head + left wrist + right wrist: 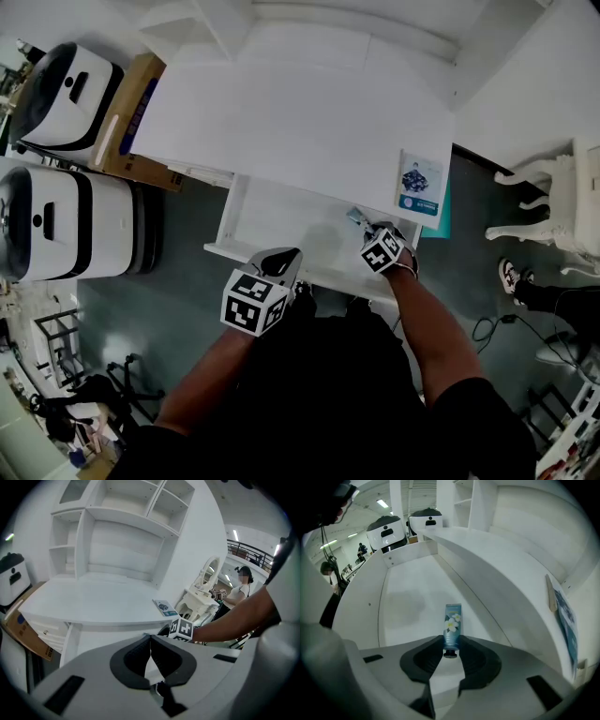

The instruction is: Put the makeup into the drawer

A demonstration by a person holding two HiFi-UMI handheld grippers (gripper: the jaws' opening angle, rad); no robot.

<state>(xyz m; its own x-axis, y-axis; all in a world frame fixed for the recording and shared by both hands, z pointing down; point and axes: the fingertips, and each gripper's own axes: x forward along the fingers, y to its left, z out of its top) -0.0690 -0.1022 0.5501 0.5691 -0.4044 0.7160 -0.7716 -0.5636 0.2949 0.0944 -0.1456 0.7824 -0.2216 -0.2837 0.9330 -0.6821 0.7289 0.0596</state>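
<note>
A: R gripper [451, 643]?
B: Jaws part-closed, clamped on cap end of makeup tube [452, 623], blue w/ white flower. Tube points into open drawer [405, 597], near its right wall; floor contact unclear.
A: L gripper [150, 641]?
B: Jaw tips together, nothing between.

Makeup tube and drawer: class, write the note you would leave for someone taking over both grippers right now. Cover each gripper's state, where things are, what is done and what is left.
Left gripper: jaws together, nothing in them, held in front of the desk.
Right gripper: shut on the makeup tube near its cap end, pointing down into the drawer.
Drawer: pulled open under the desk top.
Done: drawer is open and the tube is inside its walls, not yet released.
Left: set the tube on the drawer floor, open the right jaws and draw back. Closing the drawer probably follows.
</note>
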